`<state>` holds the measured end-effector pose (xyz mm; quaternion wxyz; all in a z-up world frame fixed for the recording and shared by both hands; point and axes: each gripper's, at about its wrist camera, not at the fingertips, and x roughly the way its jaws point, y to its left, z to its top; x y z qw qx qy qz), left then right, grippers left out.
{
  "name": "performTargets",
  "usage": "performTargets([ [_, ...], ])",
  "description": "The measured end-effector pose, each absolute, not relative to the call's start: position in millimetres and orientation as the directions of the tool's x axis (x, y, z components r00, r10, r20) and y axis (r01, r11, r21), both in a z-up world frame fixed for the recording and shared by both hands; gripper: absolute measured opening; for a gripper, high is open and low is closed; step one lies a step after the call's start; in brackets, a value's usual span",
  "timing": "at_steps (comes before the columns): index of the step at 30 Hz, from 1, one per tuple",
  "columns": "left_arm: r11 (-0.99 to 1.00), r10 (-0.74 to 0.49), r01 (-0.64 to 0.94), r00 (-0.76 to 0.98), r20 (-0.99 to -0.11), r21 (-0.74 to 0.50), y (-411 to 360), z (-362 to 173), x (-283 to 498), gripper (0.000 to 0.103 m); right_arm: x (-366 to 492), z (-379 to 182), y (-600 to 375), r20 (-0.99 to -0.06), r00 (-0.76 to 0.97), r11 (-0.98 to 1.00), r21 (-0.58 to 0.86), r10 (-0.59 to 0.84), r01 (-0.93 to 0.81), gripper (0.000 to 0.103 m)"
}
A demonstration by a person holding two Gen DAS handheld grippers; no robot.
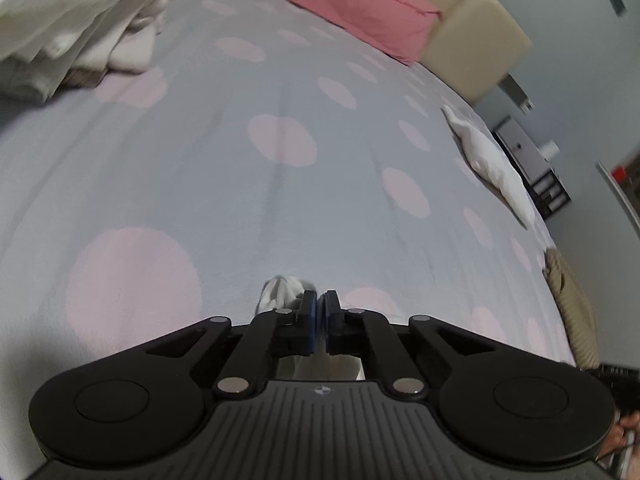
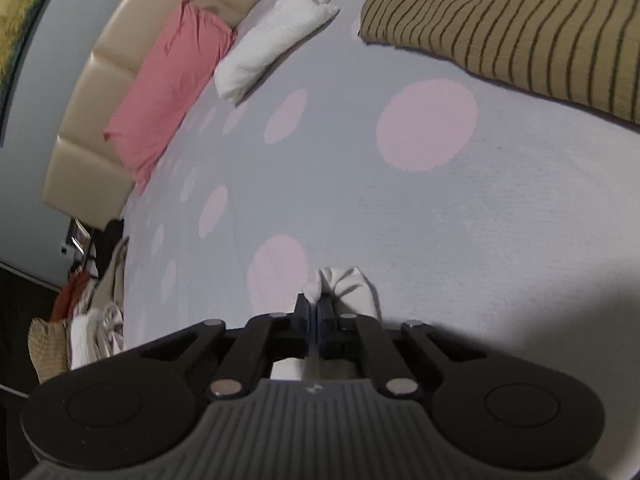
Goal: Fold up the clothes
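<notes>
White cloth is pinched in both sets of tongs at once. The left tongs (image 1: 319, 316) are clenched on a bunched bit of white garment (image 1: 282, 294), and the right tongs (image 2: 316, 318) are clenched on another bunched bit of it. More white fabric shows under each tool, between its arms, so the piece seems to hang or drape beneath them rather than lie spread out ahead.

Holding it at two points like this makes sense if the person means to stretch it out or lay it flat on the bed (image 1: 200, 184) before folding; I cannot tell from either view how much of the garment is already spread.

Both tools hover low over a bare stretch of grey bedsheet with pink dots, which looks like the working space. The other things are pushed to the edges, probably to keep that space free: a heap of pale clothes (image 1: 76, 36) at the far left, a pink pillow (image 1: 352, 4) against the cream headboard (image 1: 476, 36), a rolled white towel (image 2: 276, 36) near the pillow, and a tan striped garment (image 2: 520, 28) lying flat off to the right. That striped one already looks laid out neatly, so the heap is likely the unsorted pile.
</notes>
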<state>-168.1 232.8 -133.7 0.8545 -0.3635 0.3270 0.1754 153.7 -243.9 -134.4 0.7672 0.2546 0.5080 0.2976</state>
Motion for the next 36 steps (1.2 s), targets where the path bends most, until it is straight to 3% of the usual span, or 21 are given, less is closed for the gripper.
performTargets([
  [6, 0.639, 0.094, -0.573, 0.72, -0.688, -0.513, 238, -134, -173, 0.001, 147, -127, -243, -0.635, 0.363, 0.721, 0.667, 0.682, -0.187, 0.003],
  [15, 0.593, 0.116, -0.594, 0.731, -0.673, -0.544, 250, -132, -181, 0.001, 150, -138, -276, -0.596, 0.366, 0.648, 0.761, 0.715, -0.025, 0.003],
  [19, 0.601, 0.161, -0.587, 0.754, -0.636, -0.543, 254, -119, -189, 0.004, 141, -114, -255, -0.646, 0.402, 0.753, 0.62, 0.649, -0.219, 0.004],
  [20, 0.604, 0.151, -0.569, 0.769, -0.621, -0.558, 256, -116, -192, 0.012, 138, -108, -250, -0.65, 0.413, 0.767, 0.584, 0.638, -0.265, 0.008],
  [21, 0.601, 0.115, -0.542, 0.786, -0.607, -0.588, 257, -114, -194, 0.029, 135, -102, -249, -0.651, 0.427, 0.776, 0.563, 0.628, -0.283, 0.014],
  [22, 0.593, 0.065, -0.509, 0.803, -0.593, -0.624, 259, -112, -195, 0.037, 132, -96, -248, -0.649, 0.438, 0.782, 0.546, 0.622, -0.301, 0.033],
  [23, 0.595, 0.024, -0.48, 0.812, -0.583, -0.645, 258, -110, -195, 0.046, 131, -91, -252, -0.638, 0.444, 0.776, 0.545, 0.629, -0.317, 0.065],
  [24, 0.602, -0.013, -0.453, 0.818, -0.575, -0.658, 256, -108, -194, 0.047, 130, -86, -255, -0.627, 0.445, 0.767, 0.548, 0.64, -0.333, 0.074],
  [27, 0.701, -0.017, -0.436, 0.781, -0.624, -0.564, 239, -102, -183, 0.047, 124, -77, -264, -0.596, 0.39, 0.712, 0.593, 0.702, -0.375, 0.075],
  [30, 0.773, 0.054, -0.474, 0.713, -0.699, -0.423, 225, -103, -172, 0.045, 116, -77, -252, -0.637, 0.361, 0.727, 0.531, 0.682, -0.436, 0.074],
  [32, 0.768, 0.037, -0.468, 0.713, -0.7, -0.436, 224, -108, -170, 0.044, 114, -83, -240, -0.676, 0.362, 0.755, 0.476, 0.642, -0.451, 0.073],
  [34, 0.746, 0.028, -0.48, 0.715, -0.698, -0.462, 225, -112, -169, 0.035, 113, -90, -230, -0.695, 0.356, 0.764, 0.452, 0.625, -0.46, 0.067],
  [36, 0.756, 0.056, -0.504, 0.687, -0.725, -0.418, 222, -116, -165, 0.019, 111, -95, -223, -0.702, 0.342, 0.758, 0.439, 0.624, -0.482, 0.058],
])
